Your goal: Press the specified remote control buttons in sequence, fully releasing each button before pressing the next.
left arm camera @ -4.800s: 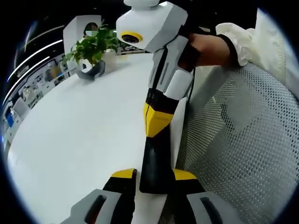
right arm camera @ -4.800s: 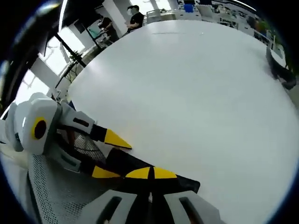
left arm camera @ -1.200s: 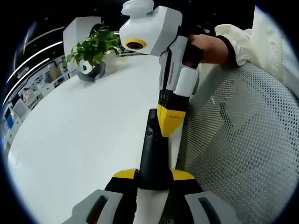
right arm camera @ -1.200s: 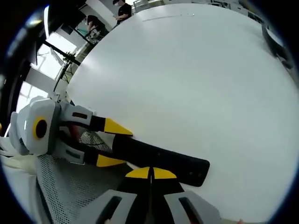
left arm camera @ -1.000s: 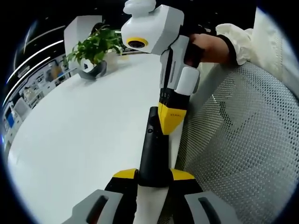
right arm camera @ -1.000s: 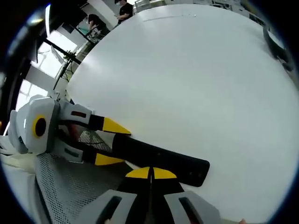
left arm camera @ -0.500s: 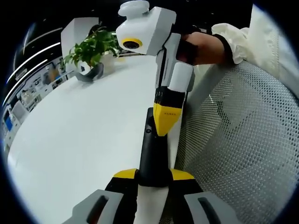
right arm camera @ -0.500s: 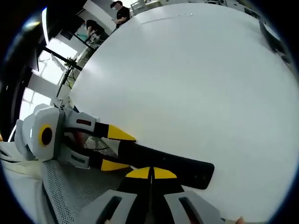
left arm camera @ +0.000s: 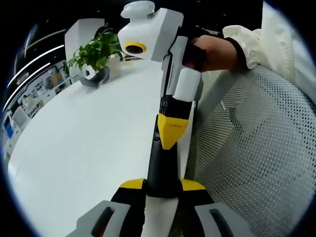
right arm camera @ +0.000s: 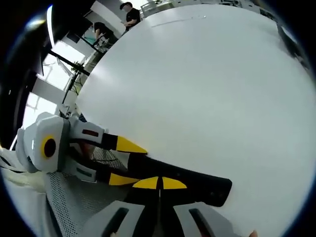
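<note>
We see the black remote control clamped at its near end between the yellow-tipped jaws of the left gripper, sticking out along the edge of the white table. In the right gripper view the same remote lies across the bottom of the frame, with the left gripper coming in from the left, one yellow tip on each side of the remote's body.

The right gripper has its jaws together, yellow tips meeting with no gap. In the left gripper view the right gripper comes down from the top and its joined yellow tip sits on the remote's upper face, near the far end (we can't make out the button under it). A hand in a white sleeve holds that gripper's body.

A white mesh surface sits to the right of the remote, beside the table edge. A potted plant stands at the far side of the table. In the right gripper view, people stand beyond the table's far edge.
</note>
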Demonstrator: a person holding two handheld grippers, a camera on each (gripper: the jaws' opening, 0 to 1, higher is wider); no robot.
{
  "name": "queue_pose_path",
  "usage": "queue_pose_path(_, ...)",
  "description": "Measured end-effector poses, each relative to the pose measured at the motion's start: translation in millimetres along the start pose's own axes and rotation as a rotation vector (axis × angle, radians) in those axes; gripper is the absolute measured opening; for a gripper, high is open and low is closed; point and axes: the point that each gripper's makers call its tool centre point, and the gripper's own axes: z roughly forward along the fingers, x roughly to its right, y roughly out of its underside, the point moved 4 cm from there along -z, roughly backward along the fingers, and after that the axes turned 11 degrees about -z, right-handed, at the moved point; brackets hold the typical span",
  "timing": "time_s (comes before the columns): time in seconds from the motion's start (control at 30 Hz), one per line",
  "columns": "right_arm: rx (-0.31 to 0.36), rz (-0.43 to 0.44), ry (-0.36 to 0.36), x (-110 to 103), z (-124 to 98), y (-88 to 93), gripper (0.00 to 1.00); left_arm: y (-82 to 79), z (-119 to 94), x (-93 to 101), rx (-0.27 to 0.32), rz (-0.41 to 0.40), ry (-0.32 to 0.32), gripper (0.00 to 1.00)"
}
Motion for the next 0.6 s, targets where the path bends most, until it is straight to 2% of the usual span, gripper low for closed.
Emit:
queue_pose_path(0.27, 0.018, 0.047, -0.015, 0.8, -0.3, -0.5, 0.0, -0.4, -0.4, -0.1, 0.0, 0.004, 0.003, 0.24)
queue_pose_path(0.6, 0.032, 0.032, 0.008, 3.4, 0.3, -3.4, 0.0, -0.8, 0.1, -0.8, 0.001, 0.005, 0.003, 0.24)
